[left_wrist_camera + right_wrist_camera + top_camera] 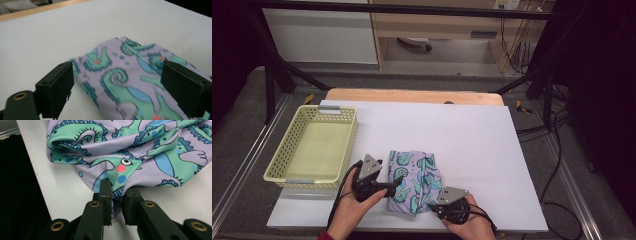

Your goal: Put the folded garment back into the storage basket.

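Cloth (414, 181): lay folded on the white tabletop (472, 145), near edge, beside basket (313, 147) | Right gripper (117, 195): clamped on a cloth corner | Left gripper (117, 85): jaws apart, straddling the fold, gripping nothing | Progress: folding judged partly done; basket held nothing.

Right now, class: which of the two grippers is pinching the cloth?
The right gripper: its jaws are shut on the cloth's near edge. The left gripper has jaws wide apart, not pressing it.
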Demonstrator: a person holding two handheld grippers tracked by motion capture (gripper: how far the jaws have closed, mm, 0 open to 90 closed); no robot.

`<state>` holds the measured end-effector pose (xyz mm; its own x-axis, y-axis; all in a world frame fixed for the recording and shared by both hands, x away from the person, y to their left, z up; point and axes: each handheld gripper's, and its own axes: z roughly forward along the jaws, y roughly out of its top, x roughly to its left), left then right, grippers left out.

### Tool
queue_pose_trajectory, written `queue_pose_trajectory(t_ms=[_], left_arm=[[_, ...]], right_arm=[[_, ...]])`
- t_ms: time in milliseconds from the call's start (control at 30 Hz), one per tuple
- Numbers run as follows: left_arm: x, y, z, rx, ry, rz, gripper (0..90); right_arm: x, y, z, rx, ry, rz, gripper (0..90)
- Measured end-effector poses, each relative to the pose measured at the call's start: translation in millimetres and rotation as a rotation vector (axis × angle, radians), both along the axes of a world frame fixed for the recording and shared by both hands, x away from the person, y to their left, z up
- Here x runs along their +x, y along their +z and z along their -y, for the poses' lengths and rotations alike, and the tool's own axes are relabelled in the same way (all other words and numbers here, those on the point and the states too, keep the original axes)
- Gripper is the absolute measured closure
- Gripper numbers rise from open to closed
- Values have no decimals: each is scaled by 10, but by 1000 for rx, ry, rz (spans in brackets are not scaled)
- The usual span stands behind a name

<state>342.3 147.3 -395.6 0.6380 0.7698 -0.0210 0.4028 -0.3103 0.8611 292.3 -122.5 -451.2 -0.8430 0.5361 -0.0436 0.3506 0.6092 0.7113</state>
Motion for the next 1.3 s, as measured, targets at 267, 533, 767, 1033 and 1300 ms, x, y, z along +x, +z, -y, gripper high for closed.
queue_pose_trajectory(t_ms=[267, 533, 767, 1033, 1300], left_arm=[[515, 224, 190, 47, 28, 87, 130], [720, 19, 70, 62, 71, -16, 118], [779, -124, -50, 40, 116, -74, 127], [806, -234, -64, 49, 122, -102, 127], [828, -308, -91, 60, 129, -115, 130]], right_arm=[[-9, -12, -3, 1, -3, 1, 794], [-10, -18, 6, 4, 12, 10, 795], [-13, -20, 5, 4, 7, 12, 793], [-6, -37, 27, 28, 5, 5, 787], [-13, -39, 22, 27, -1, 10, 788]])
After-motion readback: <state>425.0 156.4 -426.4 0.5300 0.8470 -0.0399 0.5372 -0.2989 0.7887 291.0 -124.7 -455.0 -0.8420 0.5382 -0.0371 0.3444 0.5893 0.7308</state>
